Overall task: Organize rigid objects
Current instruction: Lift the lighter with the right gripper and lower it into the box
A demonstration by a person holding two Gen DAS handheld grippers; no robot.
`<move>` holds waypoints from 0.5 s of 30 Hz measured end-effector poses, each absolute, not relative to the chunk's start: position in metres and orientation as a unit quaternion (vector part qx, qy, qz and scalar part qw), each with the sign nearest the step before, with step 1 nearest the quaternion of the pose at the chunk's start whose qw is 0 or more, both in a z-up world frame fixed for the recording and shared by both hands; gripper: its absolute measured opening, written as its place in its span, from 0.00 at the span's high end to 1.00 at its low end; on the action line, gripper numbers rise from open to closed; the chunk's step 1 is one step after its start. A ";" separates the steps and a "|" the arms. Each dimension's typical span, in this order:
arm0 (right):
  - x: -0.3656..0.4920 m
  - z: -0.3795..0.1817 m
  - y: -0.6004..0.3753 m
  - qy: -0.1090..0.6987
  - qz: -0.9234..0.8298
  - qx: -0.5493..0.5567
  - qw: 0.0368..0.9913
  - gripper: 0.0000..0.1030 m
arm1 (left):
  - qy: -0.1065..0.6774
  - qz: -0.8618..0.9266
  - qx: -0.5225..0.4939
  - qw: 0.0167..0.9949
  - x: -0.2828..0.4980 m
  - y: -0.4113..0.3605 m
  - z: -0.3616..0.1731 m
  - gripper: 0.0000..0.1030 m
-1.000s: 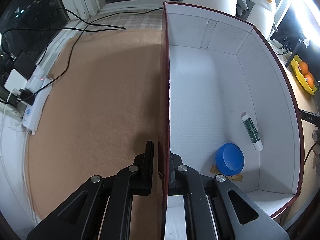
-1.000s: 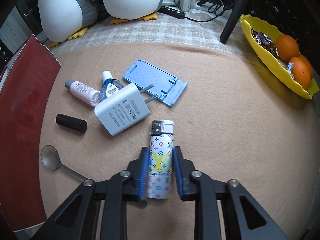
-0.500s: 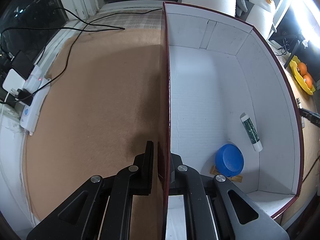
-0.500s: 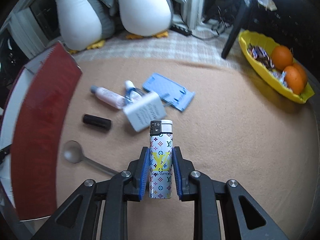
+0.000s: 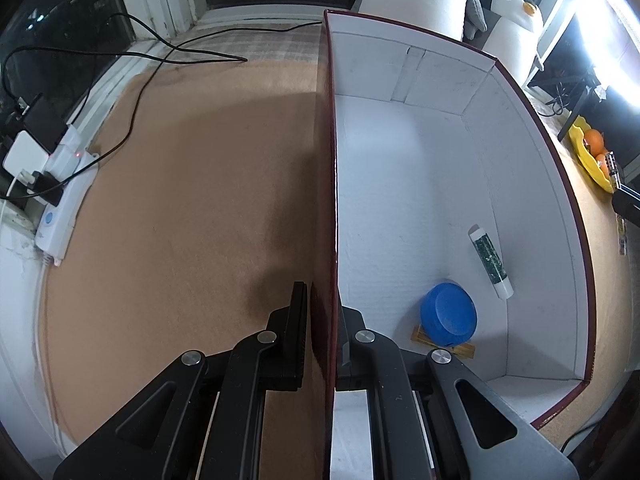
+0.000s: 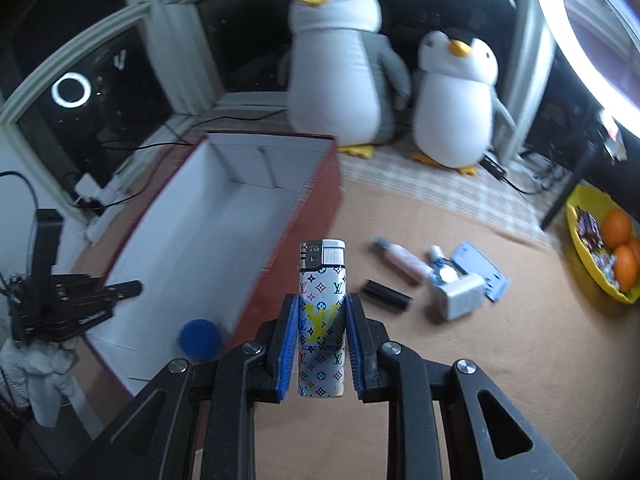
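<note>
My right gripper (image 6: pixel 322 304) is shut on a white lighter (image 6: pixel 322 320) with coloured monograms, held upright in the air above the tan mat. The dark red box (image 6: pixel 192 224) with white inside lies to its left. My left gripper (image 5: pixel 320 292) is shut on that box's near wall (image 5: pixel 329 184), one finger outside and one inside; it also shows at the box's left edge as the left gripper (image 6: pixel 132 289). Inside the box lie a blue round lid (image 5: pixel 449 315), a white tube (image 5: pixel 490 260) and a small wooden piece (image 5: pixel 460 348).
On the mat to the right lie a black cylinder (image 6: pixel 386 295), a pink bottle (image 6: pixel 404 261), a white charger (image 6: pixel 460 295) and a blue phone stand (image 6: pixel 482 270). A yellow fruit bowl (image 6: pixel 592 268) sits far right. Two plush penguins (image 6: pixel 340 68) stand behind. A power strip (image 5: pixel 60 208) lies left.
My right gripper has lifted the lighter off the mat and swung left toward the box, so the box's inside now shows. The left gripper has kept its hold on the wall.
</note>
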State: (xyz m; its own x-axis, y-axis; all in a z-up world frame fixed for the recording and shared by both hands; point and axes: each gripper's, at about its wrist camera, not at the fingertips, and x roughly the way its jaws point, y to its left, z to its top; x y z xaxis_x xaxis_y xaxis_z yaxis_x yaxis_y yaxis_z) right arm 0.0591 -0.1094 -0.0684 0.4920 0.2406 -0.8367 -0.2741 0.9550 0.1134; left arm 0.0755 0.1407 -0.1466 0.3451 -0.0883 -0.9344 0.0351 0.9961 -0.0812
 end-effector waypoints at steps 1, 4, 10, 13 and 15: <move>0.056 -0.067 -0.104 0.479 0.156 -0.019 0.864 0.80 | 0.570 -0.038 -0.024 0.820 0.075 0.141 -0.146 0.93; 0.050 -0.064 -0.084 0.475 0.179 -0.024 0.861 0.80 | 0.569 -0.038 -0.025 0.821 0.071 0.140 -0.144 0.93; 0.039 -0.070 -0.055 0.477 0.203 -0.039 0.854 0.80 | 0.565 -0.035 -0.027 0.824 0.061 0.143 -0.143 0.94; 0.035 -0.076 -0.045 0.481 0.212 -0.044 0.850 0.80 | 0.562 -0.032 -0.024 0.826 0.059 0.143 -0.143 0.94; 0.033 -0.080 -0.040 0.484 0.216 -0.046 0.847 0.80 | 0.560 -0.031 -0.025 0.827 0.057 0.142 -0.142 0.94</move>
State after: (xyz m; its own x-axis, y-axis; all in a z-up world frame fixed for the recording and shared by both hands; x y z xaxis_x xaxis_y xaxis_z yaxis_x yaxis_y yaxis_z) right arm 0.0332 -0.0402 -0.0799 0.4380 0.3212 -0.8397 -0.4100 0.9026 0.1314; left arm 0.0571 0.1425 -0.1418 0.3698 -0.0790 -0.9257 0.0222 0.9968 -0.0762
